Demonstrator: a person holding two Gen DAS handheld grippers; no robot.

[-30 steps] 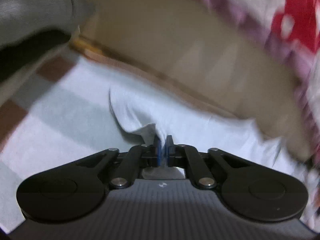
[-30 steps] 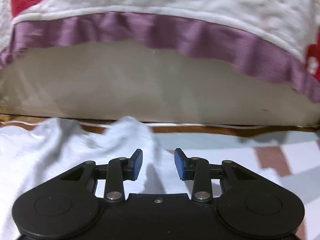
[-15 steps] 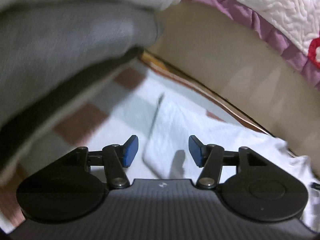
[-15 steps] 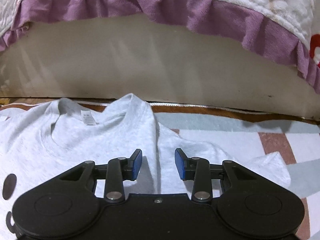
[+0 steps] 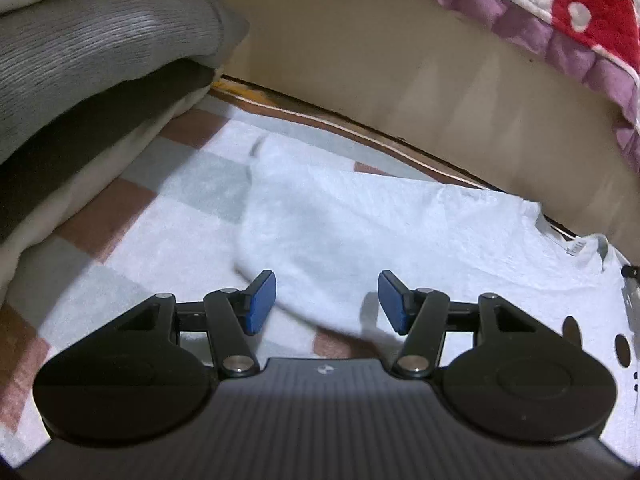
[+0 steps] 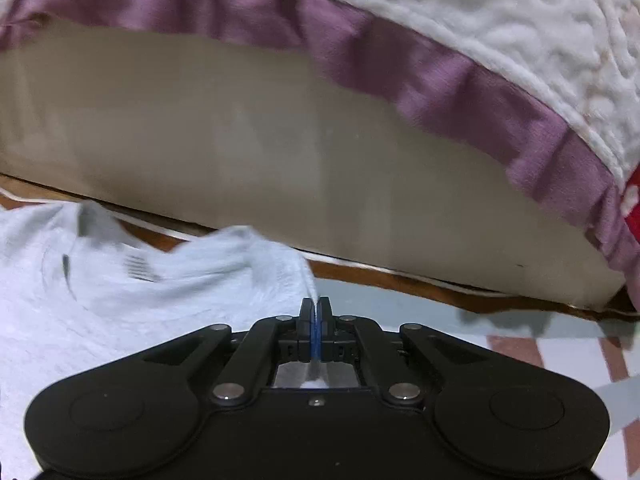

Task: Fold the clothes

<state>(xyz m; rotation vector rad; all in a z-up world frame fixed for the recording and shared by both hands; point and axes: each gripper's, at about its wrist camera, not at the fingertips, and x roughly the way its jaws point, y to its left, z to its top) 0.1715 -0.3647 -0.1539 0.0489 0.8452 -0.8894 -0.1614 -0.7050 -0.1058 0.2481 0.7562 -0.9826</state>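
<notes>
Spread wide, the left gripper point(image 5: 327, 300) hovers with nothing between its blue pads, just over the sleeve end of the pale grey cotton T-shirt point(image 5: 380, 232), which lies flat on the checked brown, grey and white floor mat point(image 5: 132, 200). At that mat's left edge sits a stack of folded grey and cream garments point(image 5: 88, 52). Along its far edge runs the beige bed base point(image 6: 240, 152) under a white quilt with a purple frill point(image 6: 440, 76). Further right, the right gripper point(image 6: 316, 320) is clenched on the T-shirt's shoulder edge beside the neckline, and a ridge of cloth is lifted off the mat there. By its look the fabric is light, limp and thin: it will sag and drag, so a pinch on a seam or hem, such as the sleeve cuff under the left gripper, should hold best and keep the fold straight.
</notes>
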